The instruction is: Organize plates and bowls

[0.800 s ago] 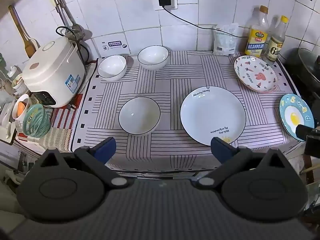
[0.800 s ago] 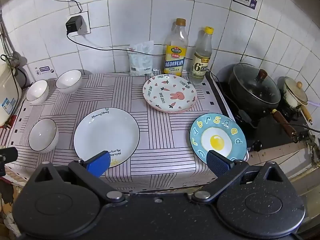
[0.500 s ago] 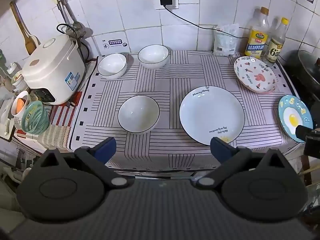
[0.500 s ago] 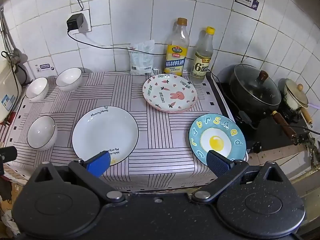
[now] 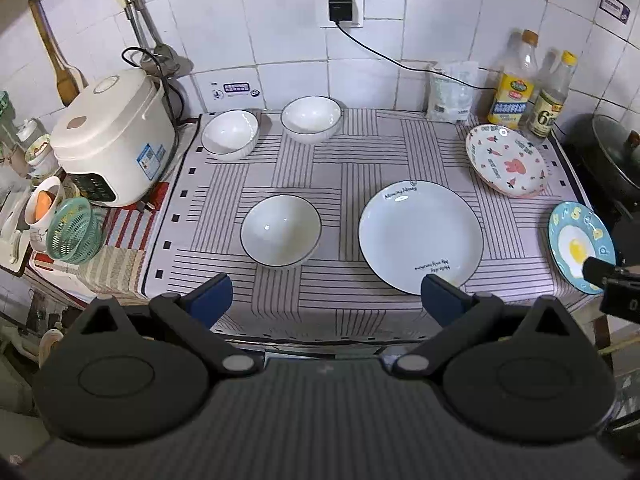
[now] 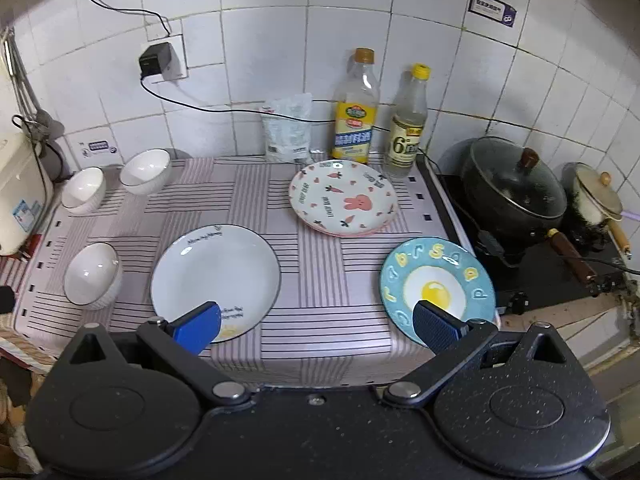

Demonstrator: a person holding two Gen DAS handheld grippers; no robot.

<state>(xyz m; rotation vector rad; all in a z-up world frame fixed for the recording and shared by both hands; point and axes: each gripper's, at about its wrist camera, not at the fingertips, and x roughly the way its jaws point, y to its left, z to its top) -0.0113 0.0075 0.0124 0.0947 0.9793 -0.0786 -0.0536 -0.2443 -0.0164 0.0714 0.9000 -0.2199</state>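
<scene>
Three white bowls stand on the striped cloth: a near bowl [image 5: 281, 230], a back left bowl [image 5: 230, 134] and a back bowl [image 5: 311, 118]. A large white plate [image 5: 420, 236] lies right of the near bowl. A rabbit-print plate [image 5: 506, 160] lies at the back right, and a blue egg plate [image 6: 438, 280] at the right edge. My left gripper [image 5: 326, 300] is open and empty, held above the cloth's front edge. My right gripper [image 6: 316, 326] is open and empty, in front of the white plate [image 6: 216, 276] and the egg plate.
A rice cooker [image 5: 110, 136] and a green basket [image 5: 74, 234] stand left of the cloth. Two bottles [image 6: 356, 112] and a bag [image 6: 288, 128] stand against the tiled wall. A black lidded pot [image 6: 516, 188] sits on the stove at the right.
Both grippers have drifted slightly back and up, so the counter looks a little further off. Both stay open. No dish has moved.
</scene>
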